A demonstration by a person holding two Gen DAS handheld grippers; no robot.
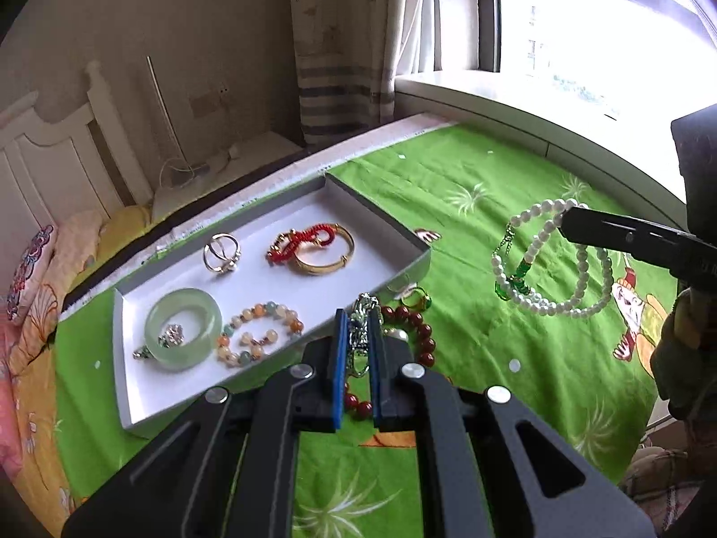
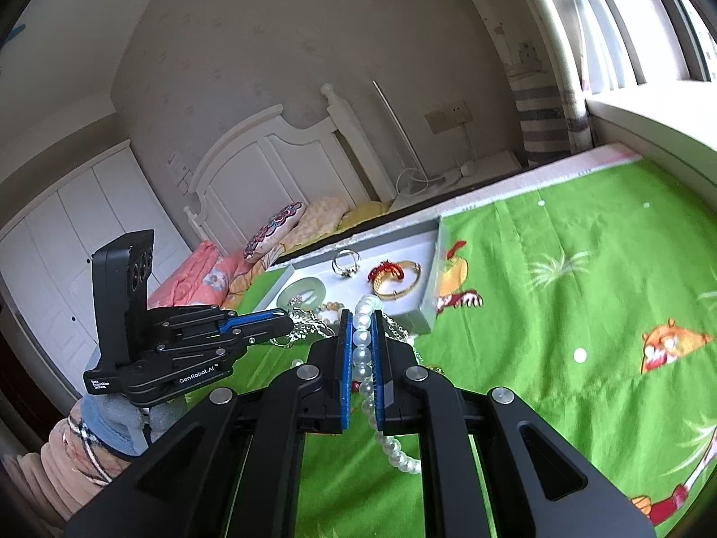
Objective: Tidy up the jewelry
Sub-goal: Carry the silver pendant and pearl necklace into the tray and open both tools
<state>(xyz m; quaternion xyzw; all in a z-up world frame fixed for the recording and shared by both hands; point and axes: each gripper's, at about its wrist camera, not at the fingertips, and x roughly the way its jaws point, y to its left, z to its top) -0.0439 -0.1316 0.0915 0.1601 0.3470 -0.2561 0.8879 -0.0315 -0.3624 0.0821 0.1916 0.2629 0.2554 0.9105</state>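
We find the silver chain [image 1: 362, 336] pinched between the pads of the left hand-held gripper [image 1: 358, 358], clear of the green cloth [image 1: 470, 269], hanging with its long axis roughly vertical beside the white tray's [image 1: 416, 264] near rim. The right hand-held gripper [image 2: 363, 349] is clamped on the pearl necklace [image 1: 551, 264], whose loops dangle downward. We judge the carry step in hand; next each piece needs moving over a bare tray patch, beside the jade bangle [image 1: 183, 327], before release.
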